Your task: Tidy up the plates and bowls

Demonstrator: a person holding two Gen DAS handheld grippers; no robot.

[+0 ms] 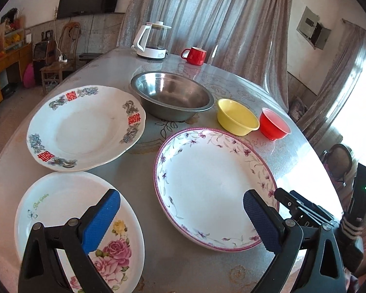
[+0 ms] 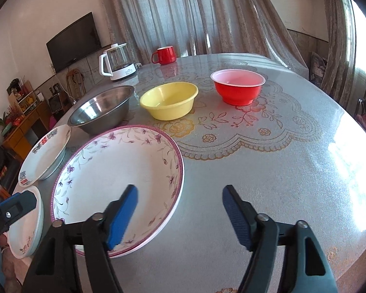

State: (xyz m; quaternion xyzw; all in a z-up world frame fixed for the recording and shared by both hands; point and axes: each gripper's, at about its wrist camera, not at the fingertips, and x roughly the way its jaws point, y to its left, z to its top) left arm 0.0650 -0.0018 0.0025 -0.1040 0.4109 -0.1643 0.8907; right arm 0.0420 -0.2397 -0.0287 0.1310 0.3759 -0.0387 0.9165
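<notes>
Three plates lie on the table: a purple-flower plate point(image 1: 214, 185) point(image 2: 117, 171), a plate with red characters point(image 1: 85, 129) point(image 2: 45, 155), and a rose plate point(image 1: 68, 222) point(image 2: 26, 234). Behind them stand a steel bowl point(image 1: 172, 95) point(image 2: 102, 108), a yellow bowl point(image 1: 236, 116) point(image 2: 169, 100) and a red bowl point(image 1: 274, 123) point(image 2: 238, 85). My left gripper point(image 1: 181, 217) is open, hovering between the rose plate and the purple-flower plate. My right gripper point(image 2: 180, 214) is open and empty over the purple-flower plate's right rim.
A white kettle point(image 1: 152, 40) point(image 2: 117, 61) and a red mug point(image 1: 194, 55) point(image 2: 164, 55) stand at the table's far side. The table point(image 2: 280, 171) has a glossy patterned cover. Chairs and a wooden cabinet point(image 1: 5, 63) stand beyond the table.
</notes>
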